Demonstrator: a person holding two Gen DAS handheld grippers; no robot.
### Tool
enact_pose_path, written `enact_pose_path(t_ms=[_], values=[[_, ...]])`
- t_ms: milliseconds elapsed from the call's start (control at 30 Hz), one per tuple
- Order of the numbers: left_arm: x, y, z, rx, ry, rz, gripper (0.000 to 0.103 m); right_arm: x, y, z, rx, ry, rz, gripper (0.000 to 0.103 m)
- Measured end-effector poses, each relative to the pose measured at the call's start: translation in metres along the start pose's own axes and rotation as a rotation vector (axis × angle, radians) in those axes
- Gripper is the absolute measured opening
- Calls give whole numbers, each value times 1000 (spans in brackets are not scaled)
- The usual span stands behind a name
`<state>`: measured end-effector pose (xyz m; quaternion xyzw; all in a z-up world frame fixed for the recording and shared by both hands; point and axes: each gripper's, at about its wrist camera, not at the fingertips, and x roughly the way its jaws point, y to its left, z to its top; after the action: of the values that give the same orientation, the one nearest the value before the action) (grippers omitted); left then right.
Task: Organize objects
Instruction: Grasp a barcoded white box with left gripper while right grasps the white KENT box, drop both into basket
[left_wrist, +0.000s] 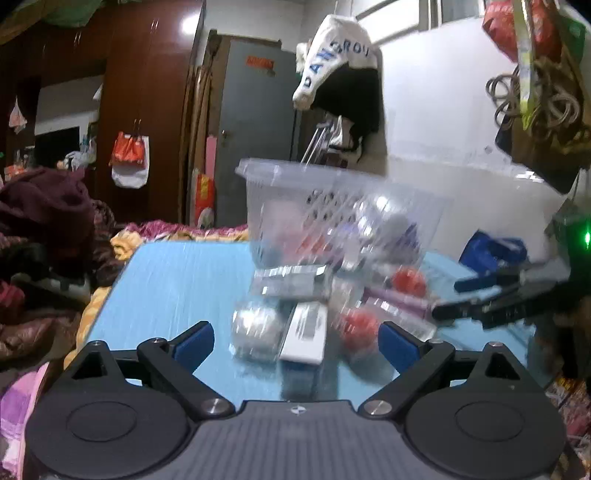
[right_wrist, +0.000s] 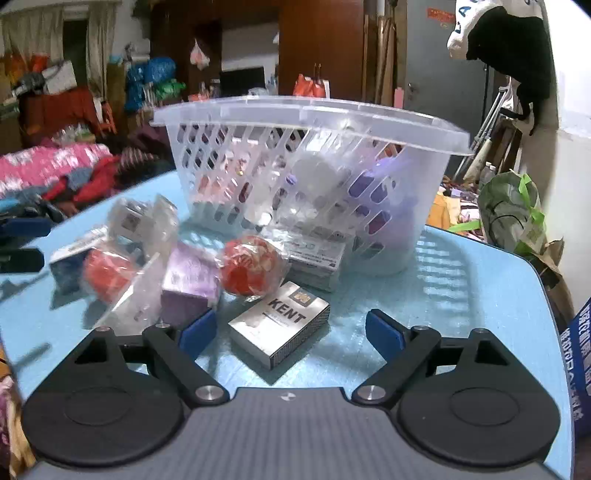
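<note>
Here, translucent slotted basket (right_wrist: 369, 229), part-filled.

Left wrist view — motion blur smears the whole pile on the blue tabletop (left_wrist: 173, 280): the silver ball (left_wrist: 255, 328), the white box (left_wrist: 306, 334) and the red ball (left_wrist: 359, 326) keep only rough outlines, and print on the box is unreadable. The basket (left_wrist: 280, 192) contents are streaks of red and purple, unidentifiable. Right wrist view — the basket (right_wrist: 306, 122) wall hides most of what lies inside; a pale round shape and purple items show through the slots. The wrapped red item (right_wrist: 107, 275) toward the tabletop's left edge is blurred, and the blue sign (right_wrist: 580, 354) is cut off by the right edge.
</note>
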<state>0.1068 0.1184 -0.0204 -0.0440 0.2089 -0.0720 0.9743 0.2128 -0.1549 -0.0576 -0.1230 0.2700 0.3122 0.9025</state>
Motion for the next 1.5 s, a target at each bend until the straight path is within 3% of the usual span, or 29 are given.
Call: enact_pose_path(t_ms=[133,233,267,300,333,400,500,800,1067,1167,1367,1500], values=[[10,-1,-6,-7,18,-9,93,8,-5,-6,19,34,14,70],[16,-9,-10,14,15,10,86,5,-5,-9,14,27,11,65],[17,-11,-11,20,12,19,84,4,-6,-9,17,21,5,58],[17,-14,-11,22,10,28,74,4,-5,-9,18,14,-12,55],[18,-17,-12,26,6,32,55,5,-3,-9,20,5,-37,52],[17,-21,-17,35,4,35,38,0,-3,-11,27,-23,-66,51],[14,-25,-21,36,-32,42,36,-8,-6,-13,55,-83,-82,50],[-1,-35,-26,49,-130,31,36,-30,-29,-23,204,-242,-18,50],[-3,-34,-23,10,-170,2,36,-41,-19,-26,154,-349,-69,50],[-6,-28,-18,-37,-185,-68,36,-55,-14,-26,134,-395,-80,50],[-5,-15,30,-73,-224,-113,36,-87,-15,30,90,-462,-39,50],[10,-17,82,-33,-242,-121,36,-56,-29,83,76,-352,5,50]])
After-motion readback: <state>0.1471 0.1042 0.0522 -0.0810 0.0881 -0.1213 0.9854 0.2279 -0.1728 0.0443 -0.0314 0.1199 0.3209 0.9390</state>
